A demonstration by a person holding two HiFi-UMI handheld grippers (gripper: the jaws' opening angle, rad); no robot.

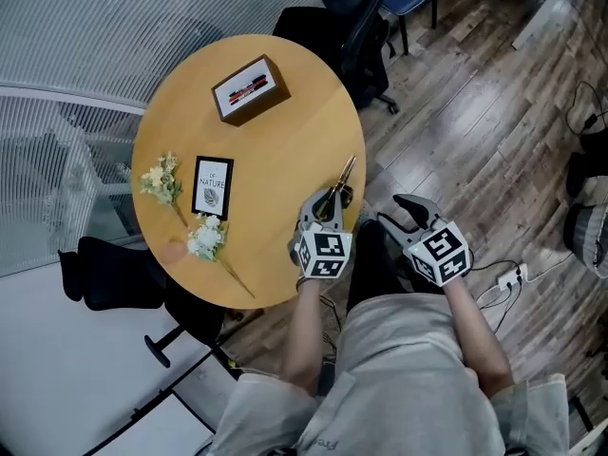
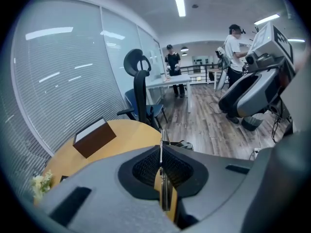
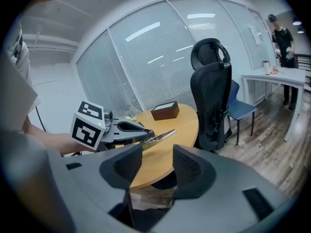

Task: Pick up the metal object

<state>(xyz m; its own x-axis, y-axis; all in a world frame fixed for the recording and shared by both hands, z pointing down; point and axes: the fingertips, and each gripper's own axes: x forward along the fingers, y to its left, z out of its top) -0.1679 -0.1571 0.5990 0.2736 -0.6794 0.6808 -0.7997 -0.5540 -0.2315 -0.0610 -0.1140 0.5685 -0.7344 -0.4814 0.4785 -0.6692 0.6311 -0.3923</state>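
L gripper point(image 1: 328, 207): jaws clamped on the slim gold metal object point(image 1: 346, 173). Its tip projects fwd past the jaws, over the round table point(image 1: 285, 112). End grip prob. keeps pads off the tabletop. R gripper point(image 1: 399, 218): jaws apart, empty, just beside L, off the table edge.

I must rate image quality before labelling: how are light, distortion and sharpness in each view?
Head view: even light, sharp, hardly distorted; the metal object in the left gripper shows clearly. Left gripper view: strong fisheye, dark corners, ceiling light mirrored on the glass wall, the metal object soft up close. Right gripper view: same fisheye, light streaks on the glass wall, table sharp.
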